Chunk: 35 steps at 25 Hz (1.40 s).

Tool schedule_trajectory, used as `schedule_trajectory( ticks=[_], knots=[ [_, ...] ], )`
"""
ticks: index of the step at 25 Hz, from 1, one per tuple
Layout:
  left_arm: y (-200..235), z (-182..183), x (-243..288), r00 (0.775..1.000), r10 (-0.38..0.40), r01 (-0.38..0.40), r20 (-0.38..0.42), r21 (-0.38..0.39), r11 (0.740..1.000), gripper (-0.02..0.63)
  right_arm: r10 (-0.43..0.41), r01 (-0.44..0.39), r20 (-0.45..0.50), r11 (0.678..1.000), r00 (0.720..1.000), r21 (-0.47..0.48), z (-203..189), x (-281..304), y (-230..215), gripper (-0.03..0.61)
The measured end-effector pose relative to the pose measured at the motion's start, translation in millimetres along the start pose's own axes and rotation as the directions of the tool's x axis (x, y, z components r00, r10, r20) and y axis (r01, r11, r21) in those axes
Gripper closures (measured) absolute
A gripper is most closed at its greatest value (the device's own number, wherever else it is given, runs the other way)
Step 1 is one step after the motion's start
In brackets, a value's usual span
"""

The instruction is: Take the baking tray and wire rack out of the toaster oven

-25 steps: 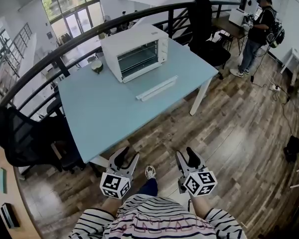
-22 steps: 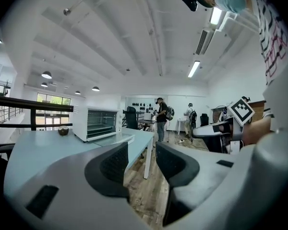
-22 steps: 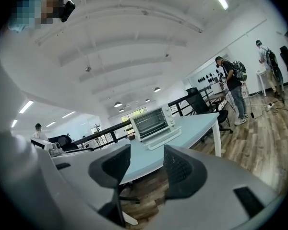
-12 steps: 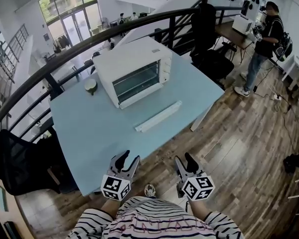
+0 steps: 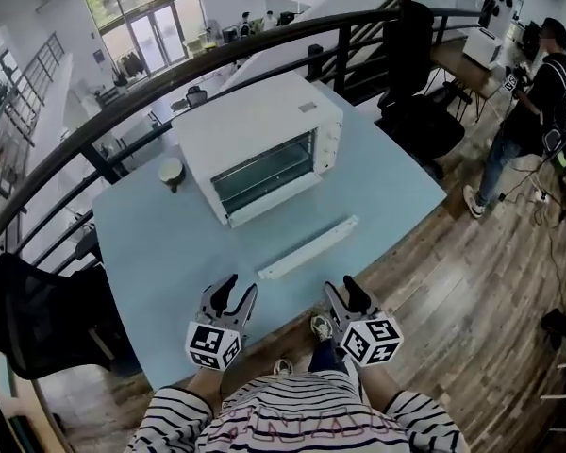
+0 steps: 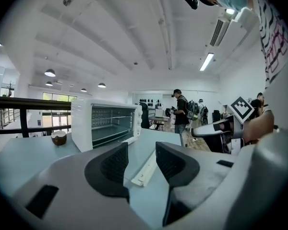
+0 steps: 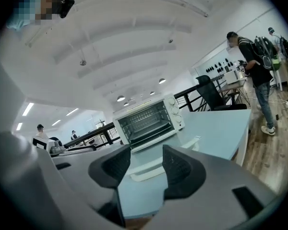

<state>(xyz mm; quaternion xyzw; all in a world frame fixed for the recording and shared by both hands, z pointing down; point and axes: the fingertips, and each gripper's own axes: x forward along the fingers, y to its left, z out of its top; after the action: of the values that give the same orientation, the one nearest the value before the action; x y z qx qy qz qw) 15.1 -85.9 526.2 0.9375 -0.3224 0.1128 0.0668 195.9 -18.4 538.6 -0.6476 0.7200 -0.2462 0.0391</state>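
Pale blue table [image 5: 170,243], head view: a white toaster oven [image 5: 259,144] stands by the far edge, front facing the person. A long white strip [image 5: 308,247] lies mid-table, between the oven and the near edge. A small round item [image 5: 171,171] sits near the far left corner. The left gripper [image 5: 234,289] and right gripper [image 5: 338,289] are over the near edge. A second ago both were over the floor, well short of the table, and the oven has since grown in frame. Judgement: the approach is nearly done, but the oven is not yet within reach.

Left gripper view: the jaws stand apart with nothing between them, and only the table and strip show beyond. The fingers are released.

Right gripper view: the jaws are likewise apart and empty. A wire rack [image 7: 145,120] shows as bars inside the oven. The baking tray cannot be told apart from it, so both are presumed to be inside. Whether the door is open I cannot tell.
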Motion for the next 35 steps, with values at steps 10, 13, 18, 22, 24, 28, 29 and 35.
schedule_trajectory(
  ticks=[10, 13, 18, 22, 24, 28, 29, 35],
  knots=[
    [47.0, 4.7, 88.2, 0.991, 0.135, -0.136, -0.014, -0.164, 0.977, 0.456, 0.125, -0.124, -0.098, 0.992, 0.987, 0.015, 41.9, 123.3, -45.9, 0.371],
    [60.7, -1.2, 111.9, 0.985, 0.172, -0.174, -0.029, -0.241, 0.955, 0.456, 0.157, -0.153, -0.113, 0.987, 0.981, 0.047, 50.2, 155.8, -59.3, 0.376],
    [88.2, -10.2, 153.3, 0.972, 0.225, -0.233, -0.061, -0.305, 0.923, 0.456, 0.232, -0.232, -0.156, 0.973, 0.96, 0.019, 57.4, 217.6, -69.6, 0.376],
    [106.2, -17.1, 181.2, 0.965, 0.239, -0.26, -0.103, -0.353, 0.899, 0.448, 0.274, -0.27, -0.194, 0.962, 0.942, 0.048, 59.3, 263.8, -74.5, 0.376],
    [115.3, -20.1, 194.0, 0.961, 0.251, -0.278, -0.118, -0.399, 0.874, 0.439, 0.297, -0.29, -0.221, 0.955, 0.929, 0.064, 57.5, 284.6, -76.0, 0.376],
    [139.1, -21.5, 210.7, 0.941, 0.321, -0.326, -0.108, -0.538, 0.777, 0.436, 0.321, -0.275, -0.248, 0.94, 0.914, 0.203, 51.6, 318.4, -84.2, 0.376],
    [145.7, -21.3, 212.9, 0.934, 0.342, -0.337, -0.102, -0.566, 0.752, 0.436, 0.324, -0.264, -0.247, 0.932, 0.913, 0.247, 50.6, 325.7, -86.5, 0.376],
    [180.9, -25.2, 219.5, 0.876, 0.48, -0.347, -0.056, -0.763, 0.545, 0.436, 0.327, -0.193, -0.183, 0.835, 0.927, 0.515, 55.5, 360.3, -103.8, 0.379]
  ],
)
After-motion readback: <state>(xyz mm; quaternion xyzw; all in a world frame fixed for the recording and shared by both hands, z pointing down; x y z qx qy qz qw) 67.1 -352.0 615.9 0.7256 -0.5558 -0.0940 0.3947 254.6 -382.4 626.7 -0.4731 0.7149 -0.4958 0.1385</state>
